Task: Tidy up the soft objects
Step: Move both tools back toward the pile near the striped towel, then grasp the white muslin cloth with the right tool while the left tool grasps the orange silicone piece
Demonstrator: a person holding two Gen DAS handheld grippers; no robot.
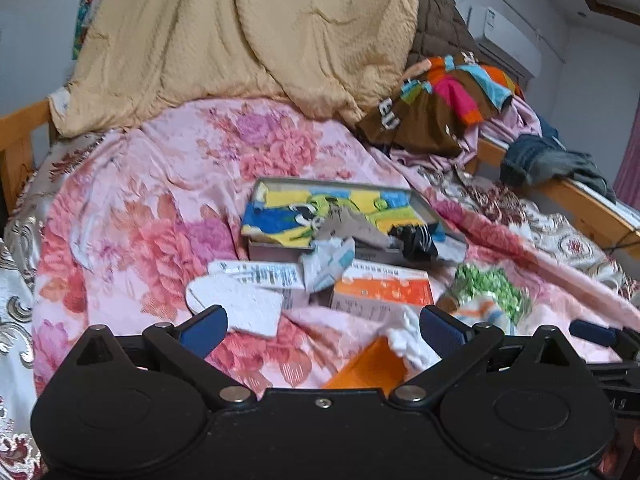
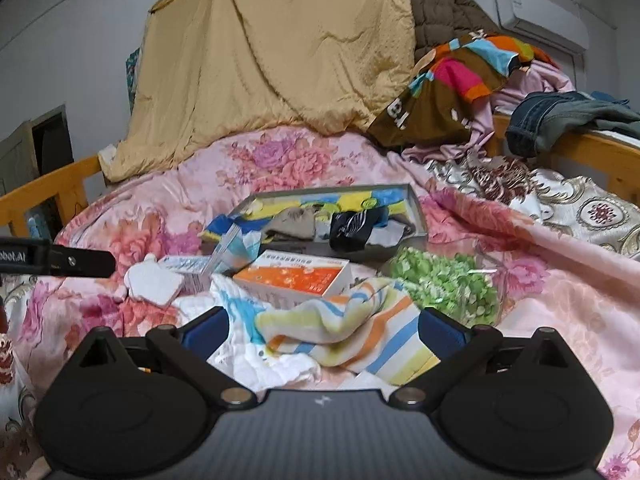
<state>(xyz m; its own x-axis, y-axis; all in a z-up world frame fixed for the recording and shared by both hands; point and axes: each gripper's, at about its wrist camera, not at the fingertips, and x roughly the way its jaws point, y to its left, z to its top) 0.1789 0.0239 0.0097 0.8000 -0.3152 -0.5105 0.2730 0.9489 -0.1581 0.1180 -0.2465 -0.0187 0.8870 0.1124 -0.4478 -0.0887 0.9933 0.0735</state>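
Ahead of both your tools lies the bed, covered by a pink floral quilt (image 1: 168,208) that fills most of each view. Beyond it, a tan blanket (image 1: 240,40) rises like a wall at the far end, and to its right a pile of clothes is heaped up, topped by a brown garment with bright stripes (image 2: 452,88) and a pair of jeans (image 2: 560,120) draped over the wooden bed rail (image 2: 580,148).

Straight ahead of your left tool (image 1: 323,326) sits a shallow grey tray (image 1: 430,210) holding a blue-and-yellow cloth (image 1: 288,216) and a dark striped sock (image 1: 416,240). Nearer than the tray, an orange-and-white carton (image 1: 384,286) lies on the quilt, with a white barcode-printed box (image 1: 264,274) to its left and a white foam piece (image 1: 236,308) just in front of that box.

Your right tool (image 2: 323,326) hangs over a striped towel (image 2: 352,332) in pastel yellow, orange and blue, which lies crumpled between the spread fingers without being touched by either. A bag of green bits (image 2: 444,280) lies ahead and to the right of it, just beside the towel.

Both tools are spread wide and hold nothing. Your left tool's black tip shows at the left edge of the right wrist view.
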